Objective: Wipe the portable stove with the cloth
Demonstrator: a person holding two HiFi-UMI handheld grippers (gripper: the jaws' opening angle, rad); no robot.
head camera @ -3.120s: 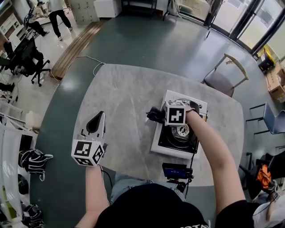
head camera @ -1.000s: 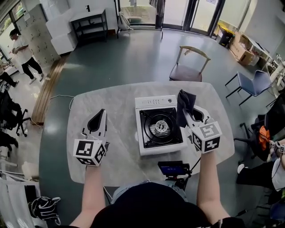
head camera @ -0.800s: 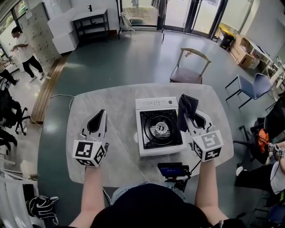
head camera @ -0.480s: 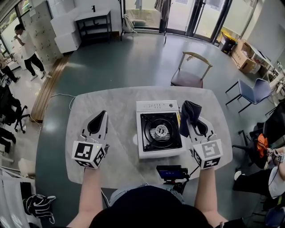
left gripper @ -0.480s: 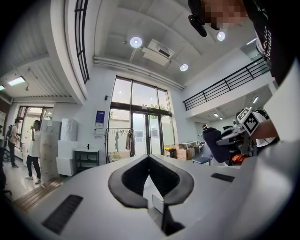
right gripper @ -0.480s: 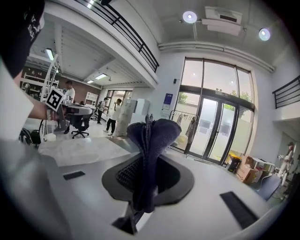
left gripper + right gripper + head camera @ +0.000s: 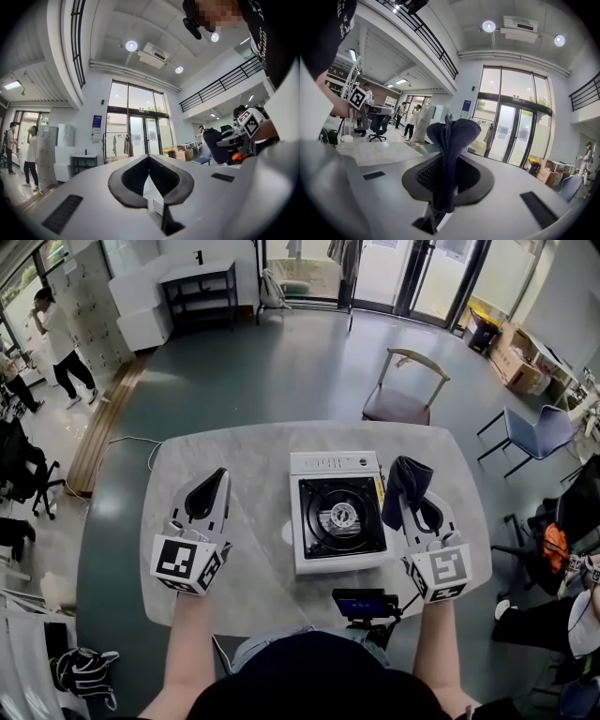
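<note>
Holding the cloth [image 7: 410, 482] bunched in the right gripper [image 7: 411, 506], we sit at centre right of the head view, just beside the right edge of the portable stove [image 7: 339, 519] and not over it; the stove rests in the middle of the grey table [image 7: 253, 456], with its black top and burner ring uncovered. In the right gripper view the jaws are clamped on the dark cloth [image 7: 452, 136], which stands up from them in a folded wad; that view looks out across the room and not at the stove, so the wad seems to be aimed away from the work. The left gripper [image 7: 211, 486] lies at centre left, well apart from the stove; its own view shows the jaws pressed together with nothing between them.

We judge that the wiping stroke calls for tipping the right gripper down and inward first, so the loose end of the cloth meets the black top and not the bare jaw tips; long, flat passes around the burner ring should serve better than dabbing, since the grate could snag the fabric. The left gripper might steady the white left rim, because the light stove may slide under sideways pressure. We should keep our grip firm; a thin pinch could let the cloth pull free.
</note>
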